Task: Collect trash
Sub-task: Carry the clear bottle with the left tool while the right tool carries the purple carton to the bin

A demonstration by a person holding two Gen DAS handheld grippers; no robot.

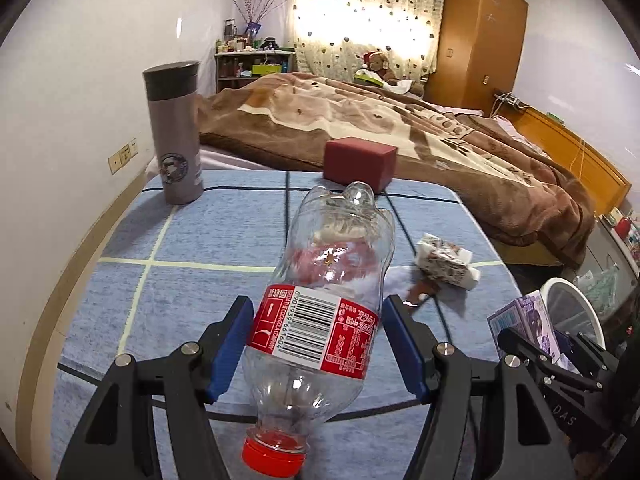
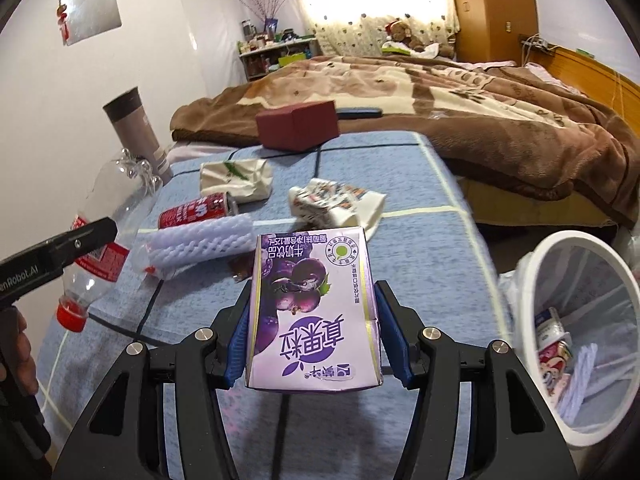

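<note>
Jaws grip bottle and carton; bin holds wrappers.

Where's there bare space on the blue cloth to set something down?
Free: the near left stretch between the thermos and the held bottle, and the near edge under the held carton. Crowded: the middle, with foam sleeve, red can and crumpled cartons.

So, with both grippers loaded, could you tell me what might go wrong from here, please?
1. The plastic bottle sits tilted in the left gripper, cap end hanging low, so it could swing or slip out.
2. The purple carton in the right gripper may crush if squeezed harder.
3. The white bin is narrow, so either drop could miss.
</note>
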